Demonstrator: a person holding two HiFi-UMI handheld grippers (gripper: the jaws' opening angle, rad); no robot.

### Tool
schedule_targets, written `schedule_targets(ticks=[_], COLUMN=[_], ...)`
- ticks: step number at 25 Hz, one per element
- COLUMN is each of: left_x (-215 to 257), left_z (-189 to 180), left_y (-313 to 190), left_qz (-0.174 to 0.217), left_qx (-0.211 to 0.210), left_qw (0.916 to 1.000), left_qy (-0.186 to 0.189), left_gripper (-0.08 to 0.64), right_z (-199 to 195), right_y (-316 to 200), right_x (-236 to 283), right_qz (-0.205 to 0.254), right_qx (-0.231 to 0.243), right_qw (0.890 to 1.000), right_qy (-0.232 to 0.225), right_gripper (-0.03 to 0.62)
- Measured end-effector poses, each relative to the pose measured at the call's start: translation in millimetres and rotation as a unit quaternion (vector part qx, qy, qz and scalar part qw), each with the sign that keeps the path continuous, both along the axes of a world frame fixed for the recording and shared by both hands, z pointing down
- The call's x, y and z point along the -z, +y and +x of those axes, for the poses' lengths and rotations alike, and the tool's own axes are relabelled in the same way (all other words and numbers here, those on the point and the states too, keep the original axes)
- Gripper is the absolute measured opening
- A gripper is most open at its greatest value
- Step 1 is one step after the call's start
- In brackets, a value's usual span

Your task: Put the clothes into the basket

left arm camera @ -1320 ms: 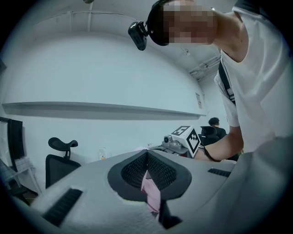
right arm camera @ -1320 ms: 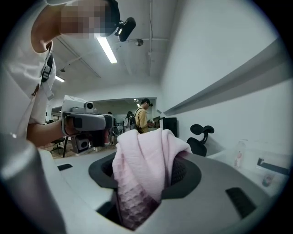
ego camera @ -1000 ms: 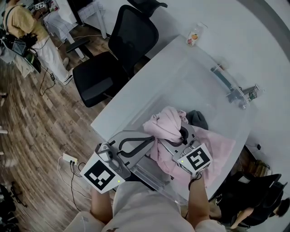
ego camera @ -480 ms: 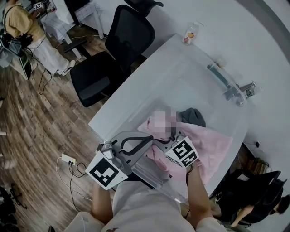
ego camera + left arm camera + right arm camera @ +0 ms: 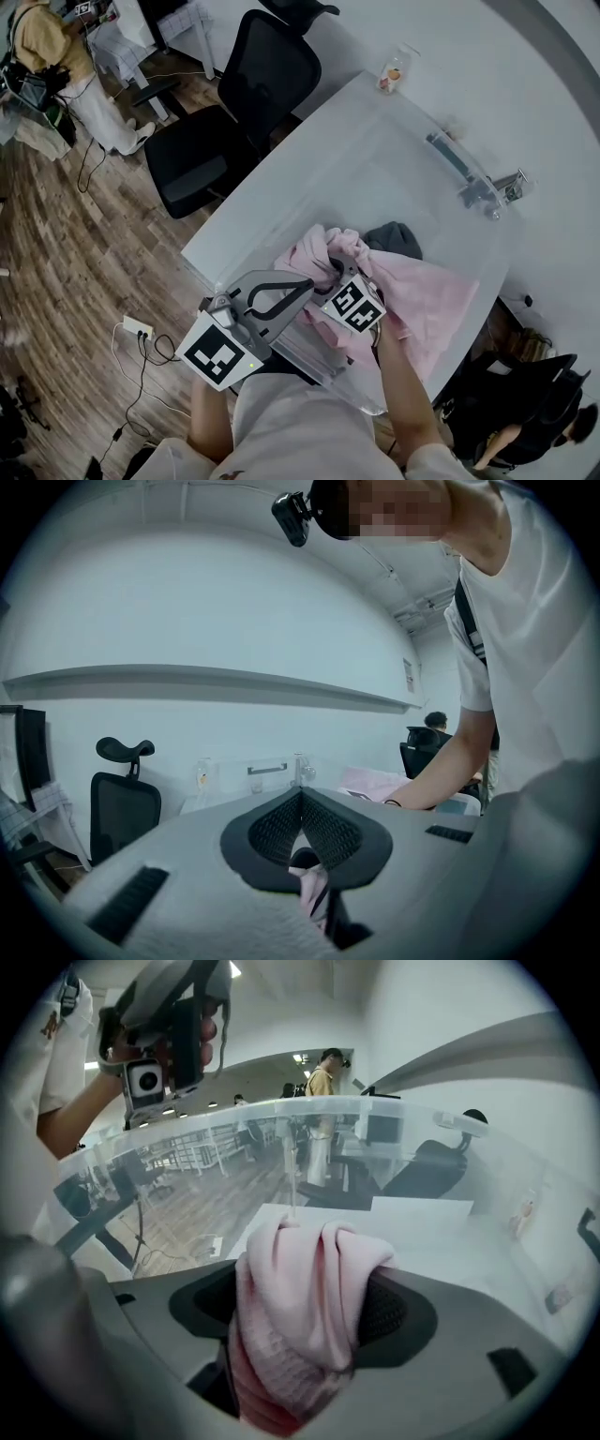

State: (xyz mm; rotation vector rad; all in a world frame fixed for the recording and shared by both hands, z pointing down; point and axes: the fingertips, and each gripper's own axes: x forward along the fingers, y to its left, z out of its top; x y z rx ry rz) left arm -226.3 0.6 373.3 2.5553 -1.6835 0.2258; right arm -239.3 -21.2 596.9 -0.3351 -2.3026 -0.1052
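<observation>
Right gripper [image 5: 302, 1288]: tilted down into the basket. Its jaws have just been opening, yet a thick bunch of the pink garment [image 5: 300, 1335] fills the gap and presses against both pads, so it is grasping the cloth.
Pink garment: mostly inside the basket. One bunch rises between the right jaws, and the rest spreads towards the basket's right side.
Left gripper [image 5: 302, 799]: held about level at the basket's near left corner, jaws clenched tip to tip. A sliver of pink fabric shows in the gap behind the tips; whether it is pinched I cannot tell.
Basket [image 5: 384, 169]: a clear plastic bin on the white table [image 5: 220, 244], its far half bare.
Dark grey garment [image 5: 396, 239]: in the basket, just beyond the pink one and touching it.
Surroundings: a black office chair [image 5: 253, 84] stands at the table's far left edge, and a small bottle [image 5: 392, 71] stands at the table's far corner.
</observation>
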Motion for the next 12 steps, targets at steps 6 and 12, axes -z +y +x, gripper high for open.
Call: schedule_targets(ticks=[6, 12], left_x=[2, 5], left_z=[0, 7], left_y=[9, 15], left_qz=[0.001, 0.006], left_qx=[0.008, 0.009], left_qw=[1.0, 0.9999], left_qy=[0.001, -0.003], left_gripper=[0.005, 0.005], right_z=[7, 12], right_y=[0, -3], right_x=[-6, 20], right_qz=[0.035, 0.058], right_qx=[0.009, 0.015], right_qw=[0.999, 0.998], right_qy=[0.034, 0.011], right_gripper=[0.4, 0.403])
